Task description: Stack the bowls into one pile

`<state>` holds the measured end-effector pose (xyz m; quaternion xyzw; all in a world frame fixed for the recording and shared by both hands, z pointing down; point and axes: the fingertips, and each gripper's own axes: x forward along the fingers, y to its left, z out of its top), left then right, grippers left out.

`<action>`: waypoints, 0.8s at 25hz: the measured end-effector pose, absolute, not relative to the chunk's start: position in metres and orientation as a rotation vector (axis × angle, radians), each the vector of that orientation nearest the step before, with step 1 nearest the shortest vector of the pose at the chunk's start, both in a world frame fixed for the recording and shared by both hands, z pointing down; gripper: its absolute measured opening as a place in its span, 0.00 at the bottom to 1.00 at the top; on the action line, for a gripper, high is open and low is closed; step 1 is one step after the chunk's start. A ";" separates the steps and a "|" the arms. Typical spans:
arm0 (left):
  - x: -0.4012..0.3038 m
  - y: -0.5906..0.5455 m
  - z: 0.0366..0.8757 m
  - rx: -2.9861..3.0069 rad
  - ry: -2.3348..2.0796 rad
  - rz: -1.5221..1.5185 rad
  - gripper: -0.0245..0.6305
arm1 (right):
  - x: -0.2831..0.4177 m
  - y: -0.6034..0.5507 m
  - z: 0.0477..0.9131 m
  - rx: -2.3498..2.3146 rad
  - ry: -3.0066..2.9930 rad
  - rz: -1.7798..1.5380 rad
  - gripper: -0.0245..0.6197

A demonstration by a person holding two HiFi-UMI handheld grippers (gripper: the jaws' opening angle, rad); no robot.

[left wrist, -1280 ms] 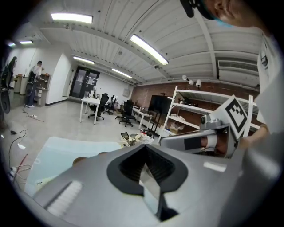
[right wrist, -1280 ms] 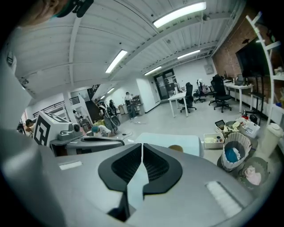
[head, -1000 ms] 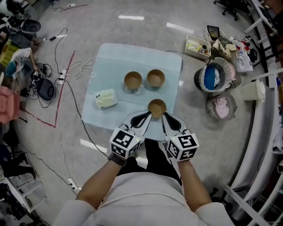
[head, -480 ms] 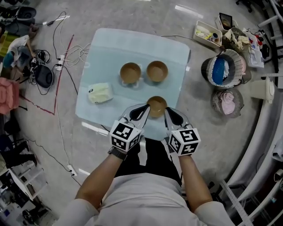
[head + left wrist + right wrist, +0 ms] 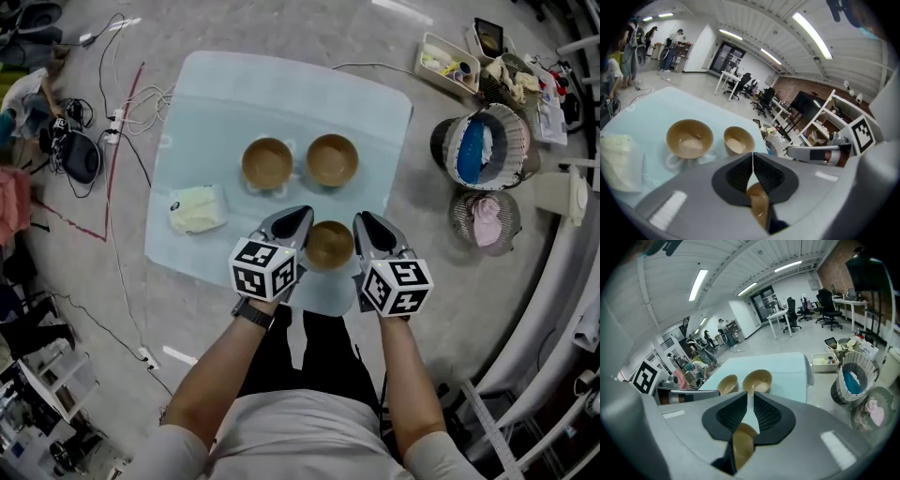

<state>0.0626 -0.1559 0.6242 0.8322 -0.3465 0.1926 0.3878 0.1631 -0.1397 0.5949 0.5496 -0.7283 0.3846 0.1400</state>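
Three tan bowls stand on the pale blue table (image 5: pixel 225 103): a left bowl (image 5: pixel 267 164), a right bowl (image 5: pixel 332 159) beside it, and a near bowl (image 5: pixel 330 244) by the front edge. My left gripper (image 5: pixel 298 217) is shut and empty, just left of the near bowl. My right gripper (image 5: pixel 361 220) is shut and empty, just right of it. In the left gripper view the jaws (image 5: pixel 753 153) meet, with the two far bowls (image 5: pixel 689 138) (image 5: pixel 738 139) beyond. The right gripper view shows its jaws (image 5: pixel 750 393) close together and the near bowl (image 5: pixel 743 444) below them.
A pale folded cloth (image 5: pixel 197 208) lies on the table's left part. Two baskets (image 5: pixel 480 145) (image 5: pixel 483 220) and a white tray (image 5: pixel 453 64) sit on the floor at the right. Cables (image 5: pixel 122 131) and a dark bag (image 5: pixel 70 155) lie at the left.
Both grippers have moved forward from the near bowl's front rim to either side of it. The bowls have not shifted on the table.
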 end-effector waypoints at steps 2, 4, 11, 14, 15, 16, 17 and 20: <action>0.067 -0.167 0.635 2.073 -0.873 0.450 0.05 | 0.167 -0.153 0.608 1.599 -2.086 1.142 0.09; 0.070 -0.178 0.646 2.026 -0.892 0.424 0.05 | 0.170 -0.166 0.619 1.613 -2.070 1.177 0.09; 0.074 -0.201 0.672 1.842 -0.973 0.341 0.05 | 0.174 -0.191 0.652 1.652 -1.979 1.319 0.09; 0.075 -0.207 0.677 1.808 -0.967 0.337 0.06 | 0.177 -0.199 0.664 1.639 -1.951 1.385 0.09; 0.075 -0.209 0.680 1.801 -0.963 0.346 0.06 | 0.178 -0.202 0.667 1.632 -1.942 1.403 0.10; 0.074 -0.212 0.683 1.794 -0.957 0.359 0.06 | 0.179 -0.205 0.671 1.625 -1.935 1.418 0.10; 0.074 -0.214 0.686 1.786 -0.952 0.373 0.06 | 0.179 -0.208 0.674 1.617 -1.929 1.429 0.10; 0.073 -0.221 0.695 1.772 -0.945 0.406 0.06 | 0.177 -0.217 0.683 1.587 -1.920 1.442 0.10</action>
